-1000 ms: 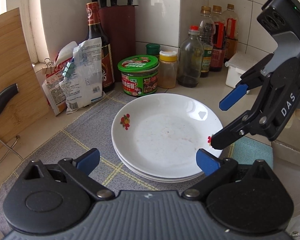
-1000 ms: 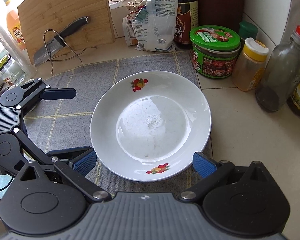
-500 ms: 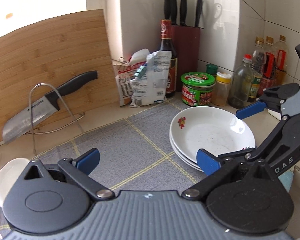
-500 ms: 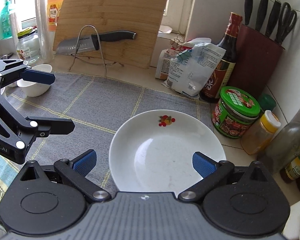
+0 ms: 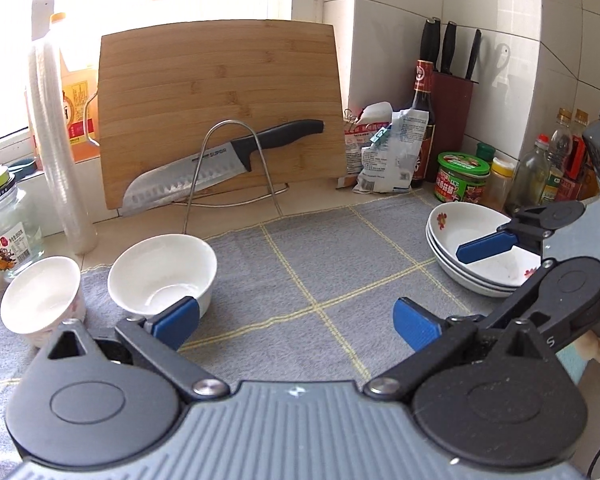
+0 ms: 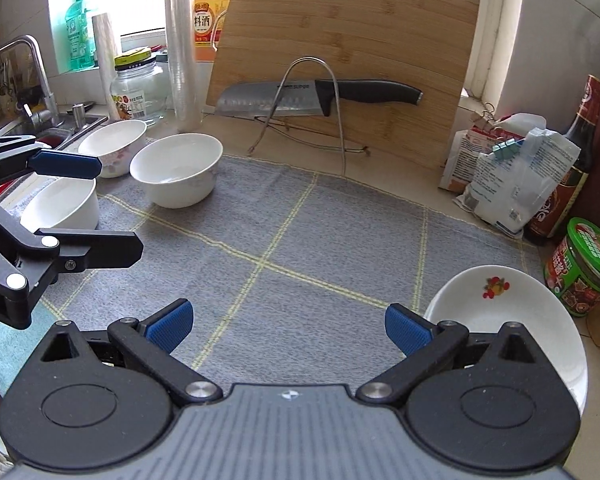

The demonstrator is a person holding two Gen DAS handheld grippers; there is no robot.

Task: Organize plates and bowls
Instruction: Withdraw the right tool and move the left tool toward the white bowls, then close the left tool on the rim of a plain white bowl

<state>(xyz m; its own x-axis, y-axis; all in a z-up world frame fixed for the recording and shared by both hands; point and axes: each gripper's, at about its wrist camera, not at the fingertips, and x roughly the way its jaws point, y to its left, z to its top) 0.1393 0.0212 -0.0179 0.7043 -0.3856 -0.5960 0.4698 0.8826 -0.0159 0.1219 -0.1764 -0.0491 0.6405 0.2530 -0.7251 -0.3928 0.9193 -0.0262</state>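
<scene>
Both hand-held grippers, left and right, wide open, empty, level above the mat.

In the left wrist view, the right tool covers the 3 o'clock side of the stacked plates, so their far rims cannot be seen. In the right wrist view, the tool body hides the 6 o'clock part of the top plate. The left tool overlaps a bowl at 9 o'clock. Bottle labels at the counter's 3 o'clock edge are too small to read.
</scene>
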